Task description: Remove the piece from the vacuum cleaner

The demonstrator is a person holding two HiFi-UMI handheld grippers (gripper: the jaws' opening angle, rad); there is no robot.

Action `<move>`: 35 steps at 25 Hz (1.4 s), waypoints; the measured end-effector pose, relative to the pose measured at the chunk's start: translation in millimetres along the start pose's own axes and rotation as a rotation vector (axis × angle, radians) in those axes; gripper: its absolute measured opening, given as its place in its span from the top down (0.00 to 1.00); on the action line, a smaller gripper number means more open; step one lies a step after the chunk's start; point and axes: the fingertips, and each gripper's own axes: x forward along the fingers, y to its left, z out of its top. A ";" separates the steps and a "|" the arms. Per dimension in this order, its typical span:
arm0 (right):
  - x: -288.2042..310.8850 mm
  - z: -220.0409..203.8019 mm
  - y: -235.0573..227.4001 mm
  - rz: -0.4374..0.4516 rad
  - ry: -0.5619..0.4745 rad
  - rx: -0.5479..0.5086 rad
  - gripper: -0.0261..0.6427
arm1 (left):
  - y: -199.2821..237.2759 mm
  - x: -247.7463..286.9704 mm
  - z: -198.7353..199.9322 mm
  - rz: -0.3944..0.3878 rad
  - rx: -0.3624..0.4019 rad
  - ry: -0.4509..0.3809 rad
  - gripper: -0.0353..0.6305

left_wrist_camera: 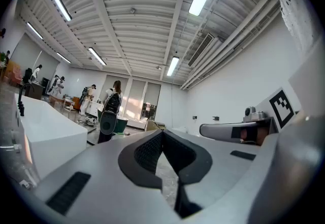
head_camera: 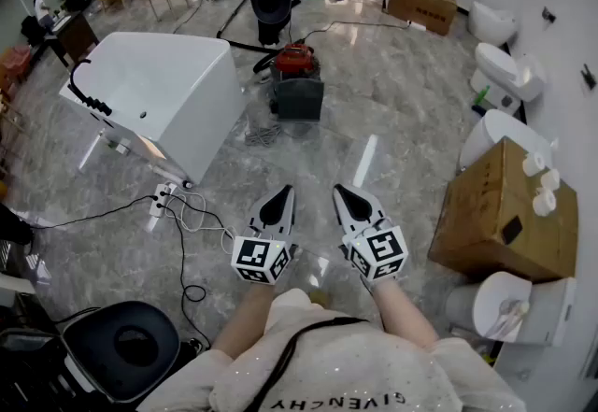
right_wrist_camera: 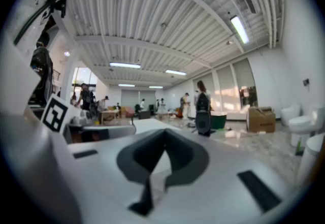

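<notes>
Left claw point(head_camera: 283, 195) and right claw point(head_camera: 344, 195), both closed and empty, are held level above the marble floor point(head_camera: 402, 102). The red-topped vacuum cleaner point(head_camera: 297, 83) stands well ahead, near a white bathtub point(head_camera: 159, 88), apparently untouched. Approach and removal both remain.

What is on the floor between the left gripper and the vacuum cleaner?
Mostly bare marble floor. A loose coil of cable lies just in front of the vacuum cleaner. The head view shows this, ahead of the left gripper.
</notes>
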 end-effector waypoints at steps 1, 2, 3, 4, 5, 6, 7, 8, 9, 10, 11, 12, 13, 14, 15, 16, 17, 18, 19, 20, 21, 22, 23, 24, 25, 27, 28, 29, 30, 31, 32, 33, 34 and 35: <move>-0.9 -1.8 -1.8 -0.001 0.004 0.008 0.94 | -1.9 0.5 -2.5 0.003 0.000 0.005 0.91; -2.0 -3.8 -3.3 -0.002 0.009 0.015 0.94 | -3.8 0.8 -5.1 0.005 -0.001 0.010 0.91; -3.1 -6.1 -4.1 -0.001 0.014 0.018 0.94 | -5.7 0.8 -7.8 0.006 -0.003 0.016 0.91; -3.9 -8.4 -4.6 0.000 0.019 0.019 0.94 | -7.1 0.7 -10.4 0.006 -0.006 0.021 0.91; -3.7 -10.0 -5.2 0.002 0.023 0.020 0.94 | -7.6 1.2 -12.6 0.006 -0.009 0.026 0.91; -2.3 -10.5 -6.0 0.005 0.025 0.021 0.94 | -6.8 2.6 -14.0 0.007 -0.012 0.030 0.91; 0.4 -10.1 -7.0 0.007 0.024 0.023 0.94 | -4.7 4.9 -15.1 0.008 -0.013 0.034 0.91; 3.8 -9.7 -8.3 0.011 0.023 0.023 0.94 | -1.7 7.9 -16.3 0.009 -0.015 0.038 0.91; 8.0 -9.9 -10.4 0.014 0.024 0.023 0.94 | 1.8 12.0 -18.2 0.010 -0.016 0.041 0.91; 12.8 -10.8 -13.9 0.015 0.024 0.023 0.94 | 5.4 17.3 -20.8 0.010 -0.018 0.045 0.91; 18.7 -11.9 -18.9 0.015 0.024 0.023 0.94 | 9.2 24.3 -23.6 0.008 -0.019 0.047 0.91; 25.7 -12.9 -24.8 0.014 0.024 0.023 0.94 | 13.3 32.4 -26.2 0.004 -0.018 0.048 0.91; 33.8 -13.9 -31.1 0.014 0.025 0.023 0.94 | 17.9 41.4 -28.5 -0.001 -0.017 0.049 0.91; 42.8 -15.0 -37.1 0.013 0.029 0.023 0.94 | 23.3 50.8 -30.3 -0.004 -0.015 0.051 0.91; 52.7 -16.4 -42.7 0.015 0.037 0.023 0.94 | 29.7 60.7 -31.4 -0.007 -0.014 0.053 0.91; 63.3 -17.7 -47.8 0.019 0.047 0.020 0.94 | 37.1 71.0 -31.8 -0.007 -0.012 0.054 0.91; 74.6 -18.9 -52.0 0.028 0.059 0.015 0.94 | 45.2 81.3 -31.9 -0.008 -0.010 0.055 0.91; 86.0 -20.0 -55.7 0.038 0.070 0.008 0.94 | 53.9 91.2 -32.3 -0.009 -0.005 0.059 0.91; 97.1 -20.9 -59.9 0.045 0.078 0.002 0.94 | 62.6 101.1 -33.1 -0.011 0.001 0.065 0.91; 107.8 -21.5 -65.3 0.048 0.085 0.000 0.94 | 71.0 111.1 -34.2 -0.014 0.007 0.073 0.91; 118.0 -21.9 -71.6 0.046 0.090 0.003 0.94 | 79.2 120.9 -35.0 -0.017 0.009 0.079 0.91; 127.8 -22.0 -78.2 0.042 0.094 0.008 0.94 | 87.2 130.1 -35.1 -0.019 0.008 0.082 0.91; 137.2 -22.0 -84.1 0.037 0.098 0.014 0.94 | 95.0 138.3 -34.5 -0.019 0.004 0.084 0.91; 146.1 -22.0 -89.2 0.032 0.100 0.020 0.94 | 102.4 145.5 -33.4 -0.019 0.001 0.086 0.91; 154.6 -22.0 -93.5 0.027 0.102 0.027 0.94 | 109.3 152.1 -32.5 -0.020 -0.002 0.088 0.91; 171.3 -22.7 -100.7 0.024 0.104 0.041 0.94 | 122.0 165.5 -32.0 -0.025 -0.002 0.095 0.91; 179.6 -23.6 -102.9 0.028 0.104 0.048 0.94 | 128.6 171.9 -32.8 -0.027 -0.002 0.101 0.91; 187.6 -24.9 -103.8 0.037 0.103 0.054 0.94 | 135.3 177.7 -34.4 -0.028 -0.002 0.109 0.91; 195.0 -26.5 -104.0 0.046 0.103 0.058 0.94 | 141.8 182.6 -36.2 -0.029 -0.002 0.118 0.91; 202.0 -28.0 -104.3 0.054 0.103 0.060 0.94 | 147.9 187.0 -38.0 -0.030 -0.003 0.124 0.91; 208.8 -29.2 -105.2 0.058 0.104 0.062 0.94 | 153.7 191.2 -39.4 -0.032 -0.004 0.129 0.91; 215.5 -29.8 -107.0 0.057 0.103 0.064 0.94 | 159.4 195.1 -40.5 -0.034 -0.005 0.131 0.91; 222.2 -30.1 -109.7 0.053 0.103 0.066 0.94 | 164.9 198.9 -41.4 -0.036 -0.005 0.133 0.91; 228.7 -30.2 -112.9 0.046 0.103 0.069 0.94 | 170.1 202.8 -41.9 -0.037 -0.005 0.135 0.91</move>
